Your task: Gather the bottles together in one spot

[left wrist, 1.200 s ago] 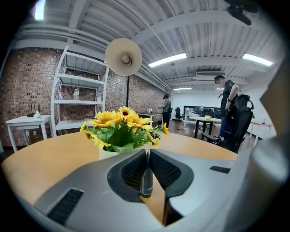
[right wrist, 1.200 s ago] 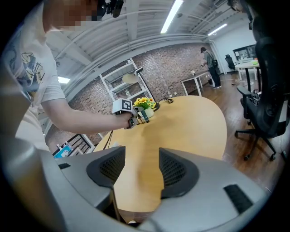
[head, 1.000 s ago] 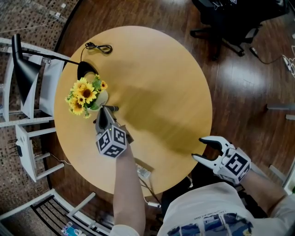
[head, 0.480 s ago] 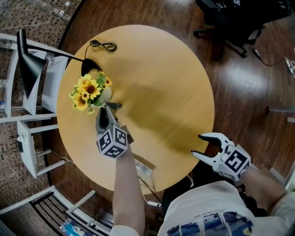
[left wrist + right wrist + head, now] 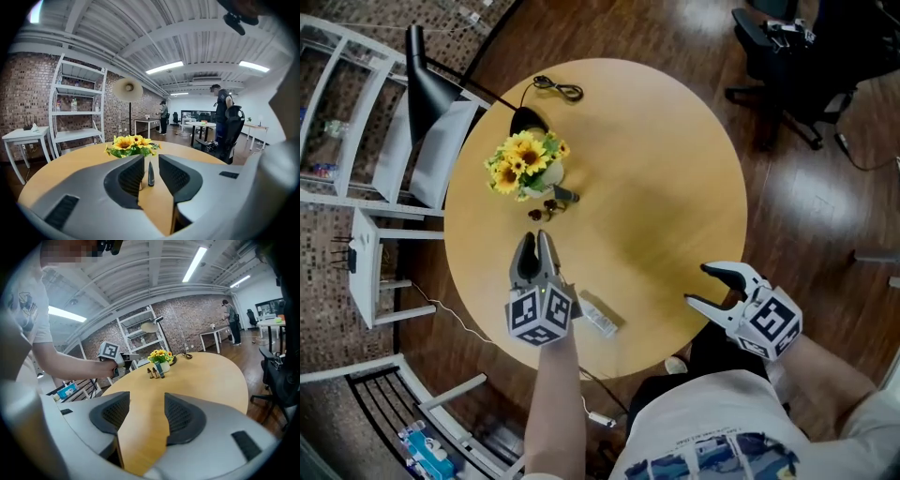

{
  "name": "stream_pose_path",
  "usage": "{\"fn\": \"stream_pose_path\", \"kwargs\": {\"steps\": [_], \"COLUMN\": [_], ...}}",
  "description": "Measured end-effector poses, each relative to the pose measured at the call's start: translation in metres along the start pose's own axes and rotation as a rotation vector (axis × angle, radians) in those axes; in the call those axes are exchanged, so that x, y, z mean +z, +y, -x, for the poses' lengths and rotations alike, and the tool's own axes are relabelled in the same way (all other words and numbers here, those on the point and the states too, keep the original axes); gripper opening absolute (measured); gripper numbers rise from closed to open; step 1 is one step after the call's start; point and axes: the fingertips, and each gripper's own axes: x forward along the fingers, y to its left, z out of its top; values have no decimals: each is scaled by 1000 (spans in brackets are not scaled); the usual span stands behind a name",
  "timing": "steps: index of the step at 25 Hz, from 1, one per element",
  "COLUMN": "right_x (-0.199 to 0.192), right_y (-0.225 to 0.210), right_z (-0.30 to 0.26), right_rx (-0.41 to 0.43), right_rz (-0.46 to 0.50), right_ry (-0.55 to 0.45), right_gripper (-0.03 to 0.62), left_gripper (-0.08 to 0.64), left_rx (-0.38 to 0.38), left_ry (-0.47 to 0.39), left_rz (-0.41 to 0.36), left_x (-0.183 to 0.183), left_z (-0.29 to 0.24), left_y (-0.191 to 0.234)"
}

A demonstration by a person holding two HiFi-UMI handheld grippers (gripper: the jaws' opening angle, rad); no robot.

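Three small bottles stand close together by the sunflower vase: a dark pointed one and two brown ones. In the left gripper view the dark bottle stands upright on the table beyond the jaws, free of them. My left gripper hovers just short of the group. Its jaws are opening, with a narrow gap and nothing between the pads. My right gripper stands open and empty over the table's right front edge. The right gripper view shows the bottles far across the table.
The round wooden table carries a black lamp base and a coiled cable behind the vase. A white oblong item lies near the front edge. White shelving stands to the left and an office chair at the back right.
My left gripper has drawn back from the vase and its jaws have parted a little. The dark bottle that was at its tips now stands free by the vase. The right gripper has held still.
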Motion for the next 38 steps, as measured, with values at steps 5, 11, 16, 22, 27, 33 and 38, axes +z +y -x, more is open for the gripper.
{"fn": "stream_pose_path", "kwargs": {"steps": [5, 11, 16, 22, 27, 33, 38], "right_x": [10, 37, 33, 17, -6, -40, -51], "right_y": [46, 96, 154, 217, 267, 306, 325], "right_z": [13, 38, 68, 112, 142, 163, 162], "right_rx": [0, -87, -150, -213, -252, -265, -259], "right_rz": [57, 174, 204, 215, 237, 225, 230], "right_ry": [-23, -67, -53, -56, -36, -8, 12], "right_gripper": [255, 255, 265, 273, 278, 305, 305], "left_gripper": [97, 112, 150, 171, 201, 207, 207], "left_rx": [-54, -115, -123, -108, -138, -141, -167], "left_ry": [13, -55, -46, -13, 4, 34, 73], "left_rz": [34, 114, 174, 206, 238, 246, 264], "left_x": [-8, -5, -36, -75, -93, -110, -123], "left_z": [104, 249, 363, 457, 514, 554, 572], "left_y": [-9, -2, 9, 12, 10, 11, 7]}}
